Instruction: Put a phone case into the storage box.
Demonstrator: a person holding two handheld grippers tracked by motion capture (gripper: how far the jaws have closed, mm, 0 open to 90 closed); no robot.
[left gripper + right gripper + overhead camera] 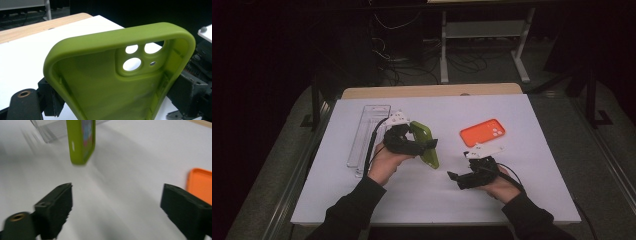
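Note:
A green phone case (pixel 431 159) is held tilted above the white table, with my left gripper (pixel 424 144) shut on it. In the left gripper view the case (pixel 105 87) shows its hollow inside and camera holes, and black pads (pixel 51 100) press on both long sides. My right gripper (pixel 457 179) is low over the table's front right and points left. Its jaws are wide apart, with nothing between them (pixel 117 205). Beyond them the green case (pixel 81 140) hangs on edge. An orange phone case (pixel 482 132) lies flat on the table at the right.
A clear plastic tray (pixel 367 132) lies lengthwise at the table's left, behind the green case in the right gripper view (pixel 50 128). The white table top (pixel 437 200) has a wooden strip along its far edge. The orange case (pixel 200 185) lies beside the right jaw.

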